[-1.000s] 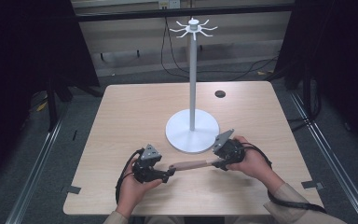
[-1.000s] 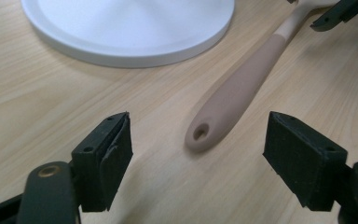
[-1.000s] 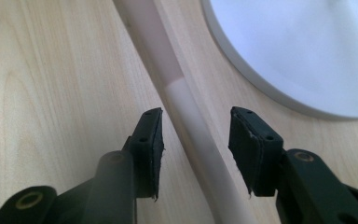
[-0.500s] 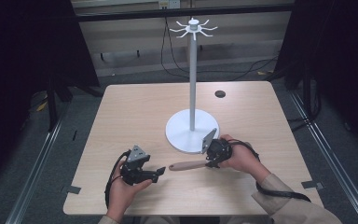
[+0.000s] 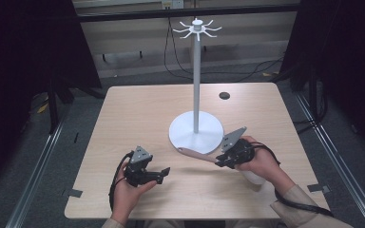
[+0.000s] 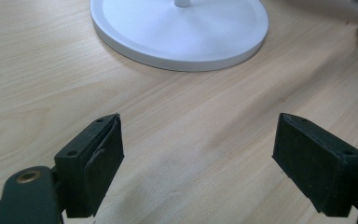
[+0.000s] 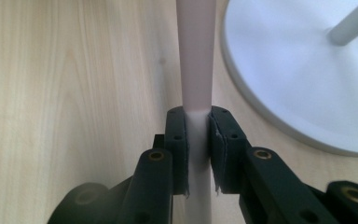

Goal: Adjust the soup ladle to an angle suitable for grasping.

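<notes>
A pale pink long-handled utensil (image 5: 197, 154) hangs just above the table, its far tip at the front rim of the white stand's round base (image 5: 183, 135). My right gripper (image 5: 220, 161) is shut on the handle; in the right gripper view both pads pinch the handle (image 7: 196, 70), which runs straight away from my right gripper (image 7: 197, 122). A white end of the utensil (image 5: 255, 178) pokes out under the right hand. My left gripper (image 5: 164, 173) is open and holds nothing. It sits at the front left of the table, with bare wood between its jaws (image 6: 198, 140).
The stand's thin pole rises to a ring of hooks (image 5: 197, 28). Its base (image 6: 182, 32) lies ahead of the left gripper. A small dark disc (image 5: 224, 95) sits at the back right of the table (image 5: 138, 109). Tape marks sit near the front corners.
The left gripper let go of the utensil's end, opened and drew back to the left. The right gripper kept the utensil and swung its tip toward the stand's base.
</notes>
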The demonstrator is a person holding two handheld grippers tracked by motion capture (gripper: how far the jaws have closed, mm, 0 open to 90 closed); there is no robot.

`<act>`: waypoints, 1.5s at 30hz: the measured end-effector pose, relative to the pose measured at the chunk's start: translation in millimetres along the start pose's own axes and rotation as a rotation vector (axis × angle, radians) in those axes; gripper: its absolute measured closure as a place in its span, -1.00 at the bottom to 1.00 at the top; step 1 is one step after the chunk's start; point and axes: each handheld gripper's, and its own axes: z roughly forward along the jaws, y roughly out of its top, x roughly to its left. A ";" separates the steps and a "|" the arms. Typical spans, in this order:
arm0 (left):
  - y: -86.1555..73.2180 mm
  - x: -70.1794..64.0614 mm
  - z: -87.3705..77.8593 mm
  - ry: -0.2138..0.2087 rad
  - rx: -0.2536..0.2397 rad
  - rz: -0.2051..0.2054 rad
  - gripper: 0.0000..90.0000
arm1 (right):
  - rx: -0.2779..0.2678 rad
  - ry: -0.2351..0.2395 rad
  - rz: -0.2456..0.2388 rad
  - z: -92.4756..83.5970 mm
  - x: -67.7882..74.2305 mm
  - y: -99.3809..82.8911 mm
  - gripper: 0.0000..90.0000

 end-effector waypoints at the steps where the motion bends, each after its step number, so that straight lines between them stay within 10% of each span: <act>1: 0.0 0.0 0.0 0.000 0.000 0.000 -0.67 | 0.000 0.000 0.000 0.0 0.0 0.0 0.75; 24: -0.4 0.0 3.7 0.010 -0.004 -0.017 -0.87 | -0.515 -0.175 0.285 -54.0 -4.6 -35.5 0.76; 45: 0.5 -0.9 3.9 0.006 -0.013 -0.004 -0.87 | -0.694 -0.298 0.334 -69.5 -5.7 -30.7 0.76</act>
